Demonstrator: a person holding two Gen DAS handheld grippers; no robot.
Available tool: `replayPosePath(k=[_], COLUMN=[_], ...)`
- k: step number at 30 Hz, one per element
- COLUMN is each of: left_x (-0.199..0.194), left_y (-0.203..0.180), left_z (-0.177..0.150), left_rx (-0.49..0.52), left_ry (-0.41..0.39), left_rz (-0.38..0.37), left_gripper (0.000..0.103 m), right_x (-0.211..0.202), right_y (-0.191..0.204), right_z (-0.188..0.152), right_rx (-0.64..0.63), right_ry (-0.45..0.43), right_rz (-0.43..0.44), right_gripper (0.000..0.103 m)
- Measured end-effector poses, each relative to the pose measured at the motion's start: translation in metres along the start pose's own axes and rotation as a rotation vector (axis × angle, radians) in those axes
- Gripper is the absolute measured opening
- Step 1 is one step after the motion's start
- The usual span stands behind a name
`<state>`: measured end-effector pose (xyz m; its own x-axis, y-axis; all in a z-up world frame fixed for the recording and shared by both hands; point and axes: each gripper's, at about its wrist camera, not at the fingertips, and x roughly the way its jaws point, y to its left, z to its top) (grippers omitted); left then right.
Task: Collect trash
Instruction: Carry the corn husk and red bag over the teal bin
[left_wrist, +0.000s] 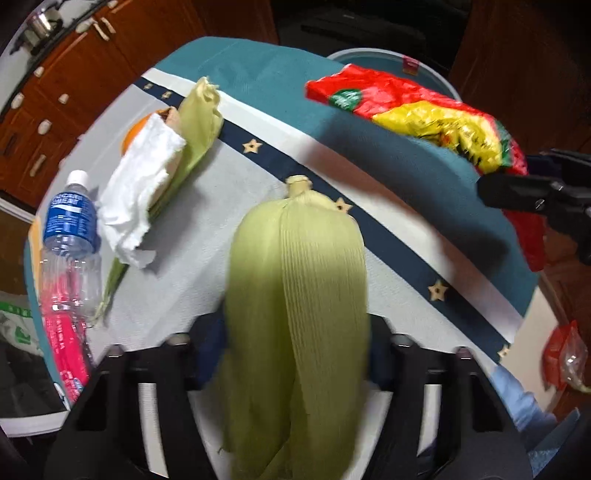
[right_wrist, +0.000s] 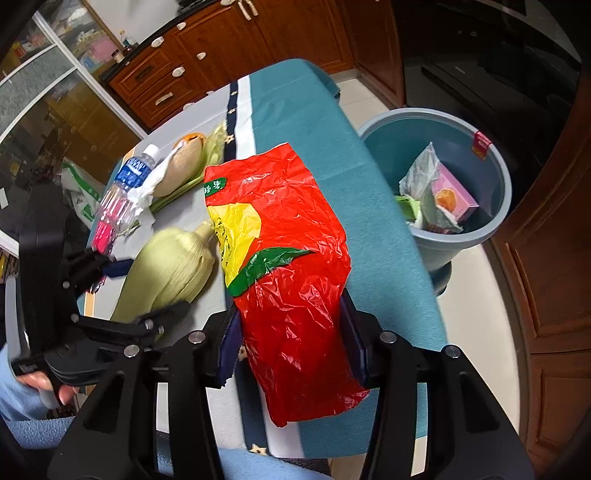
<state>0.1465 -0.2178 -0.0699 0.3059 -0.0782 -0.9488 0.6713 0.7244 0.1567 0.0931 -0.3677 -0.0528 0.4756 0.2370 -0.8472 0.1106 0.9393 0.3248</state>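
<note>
Left wrist view: sitting low behind the left gripper (left_wrist: 295, 350), facing forward across the table (left_wrist: 207, 236) — the corn husk (left_wrist: 295, 295) is filling the near middle.
Right wrist view: riding behind the right gripper (right_wrist: 291, 343), looking down over the table edge toward the bin (right_wrist: 495, 221) on the floor, very near the red bag (right_wrist: 291, 258).
Shared ground: both are taking in the husk, bag, water bottle (left_wrist: 70, 236) and napkin (left_wrist: 136, 195) — each is also catching the other gripper at its edge.

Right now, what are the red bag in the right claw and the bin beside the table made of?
Red bag: thin plastic film, glossy, judging by its fine crinkles and shine. Bin: probably molded plastic, smooth matte blue-grey wall with a rolled rim.
</note>
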Motion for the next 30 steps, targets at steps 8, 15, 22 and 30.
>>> replayPosePath(k=[8, 15, 22, 30], left_x=[-0.034, -0.056, -0.039, 0.019], left_y=[-0.01, -0.029, -0.09, -0.114], left_z=[0.017, 0.091, 0.174, 0.222], left_rx=[-0.009, -0.029, -0.059, -0.176], left_ry=[-0.075, -0.123, -0.087, 0.007], left_rz=[-0.04, -0.141, -0.308, -0.387], left_gripper=[0.02, 0.02, 0.02, 0.02], right_x=[-0.011, -0.053, -0.067, -0.025], right_y=[-0.029, -0.076, -0.128, -0.166], right_z=[0.013, 0.045, 0.081, 0.114], right_rx=[0.043, 0.087, 0.104, 0.086], right_ry=[-0.047, -0.147, -0.116, 0.061], right_rz=[-0.008, -0.084, -0.173, -0.236], right_gripper=[0.046, 0.046, 0.046, 0.046])
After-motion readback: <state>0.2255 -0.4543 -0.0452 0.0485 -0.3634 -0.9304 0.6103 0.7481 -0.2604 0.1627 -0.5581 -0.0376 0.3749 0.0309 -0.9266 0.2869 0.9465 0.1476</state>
